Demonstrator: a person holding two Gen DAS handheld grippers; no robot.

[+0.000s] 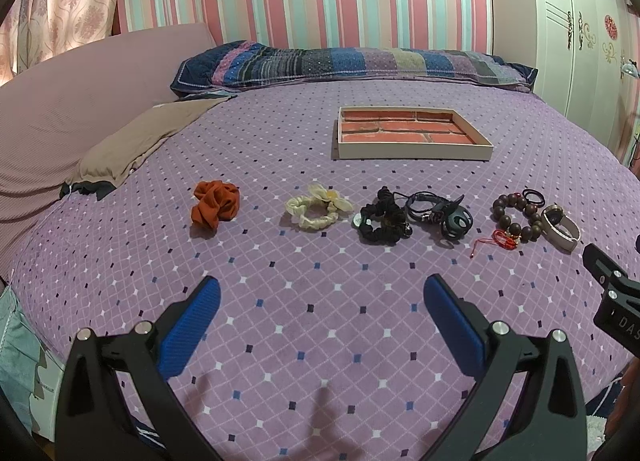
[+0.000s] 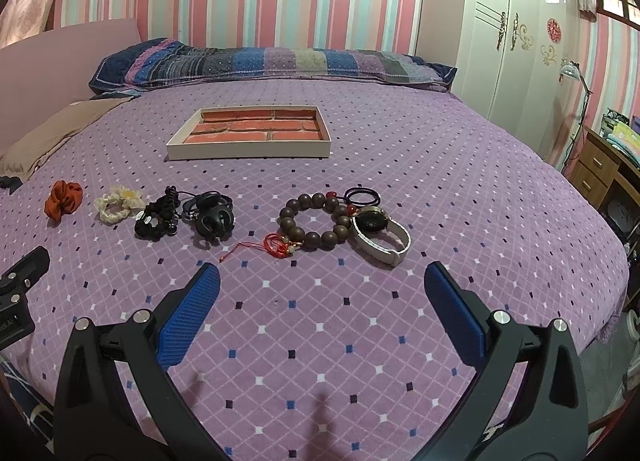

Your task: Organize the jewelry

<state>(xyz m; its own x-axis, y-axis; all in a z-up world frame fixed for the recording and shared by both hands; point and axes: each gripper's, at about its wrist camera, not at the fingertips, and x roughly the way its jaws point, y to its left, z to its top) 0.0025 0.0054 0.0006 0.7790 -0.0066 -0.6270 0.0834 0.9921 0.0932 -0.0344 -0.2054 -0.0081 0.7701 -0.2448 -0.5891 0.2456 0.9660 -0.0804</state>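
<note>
A row of items lies on the purple bed: an orange scrunchie (image 1: 215, 205) (image 2: 63, 198), a cream scrunchie (image 1: 318, 209) (image 2: 118, 203), a black scrunchie (image 1: 380, 223) (image 2: 157, 217), a black claw clip (image 1: 454, 219) (image 2: 214, 219), a brown bead bracelet (image 1: 516, 215) (image 2: 314, 221), a red cord charm (image 1: 505, 239) (image 2: 276, 247) and a white-strap watch (image 1: 560, 225) (image 2: 380, 237). A shallow tray with a brick-pattern bottom (image 1: 412, 149) (image 2: 248, 151) sits behind them. My left gripper (image 1: 320, 293) and right gripper (image 2: 322, 281) are open, empty, in front of the row.
A patchwork pillow (image 1: 352, 65) lies at the head of the bed. A tan cloth (image 1: 136, 145) lies at the left. A white wardrobe (image 2: 516, 33) and a wooden desk (image 2: 600, 169) stand to the right of the bed.
</note>
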